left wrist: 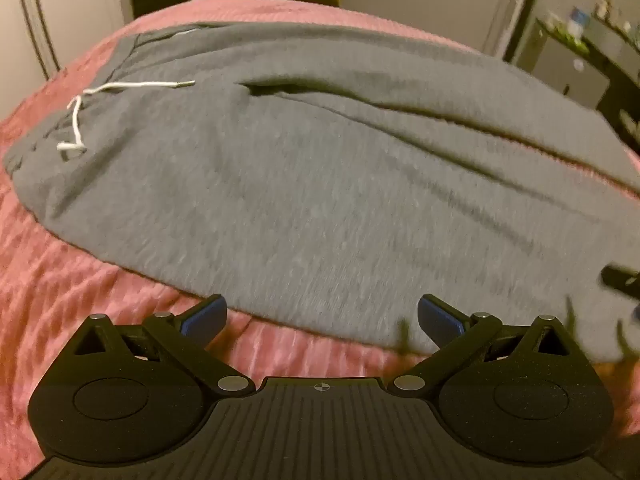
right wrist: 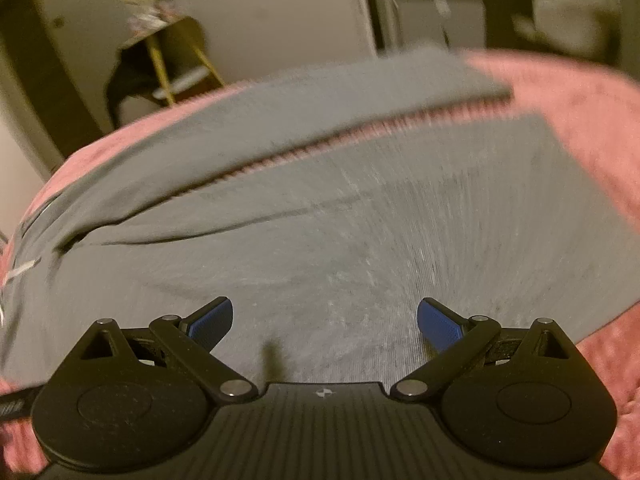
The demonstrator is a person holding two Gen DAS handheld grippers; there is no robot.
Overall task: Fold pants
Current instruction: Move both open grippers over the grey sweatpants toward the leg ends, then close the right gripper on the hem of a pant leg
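Note:
Grey sweatpants [left wrist: 304, 184] lie spread flat on a pink bedspread [left wrist: 60, 280], waistband at the left with a white drawstring [left wrist: 80, 120], legs running to the right. My left gripper [left wrist: 322, 316] is open and empty, over the near edge of the pants. In the right wrist view the two legs of the pants [right wrist: 340, 216] lie side by side with a strip of pink between them. My right gripper [right wrist: 324, 320] is open and empty, just above the near leg. The right gripper's black tip shows at the right edge of the left wrist view [left wrist: 620, 280].
The pink bedspread [right wrist: 580, 120] extends past the leg ends on the right. A small stool with gold legs [right wrist: 172, 68] stands beyond the far edge of the bed. Dark shelves with small items [left wrist: 592, 52] stand at the far right.

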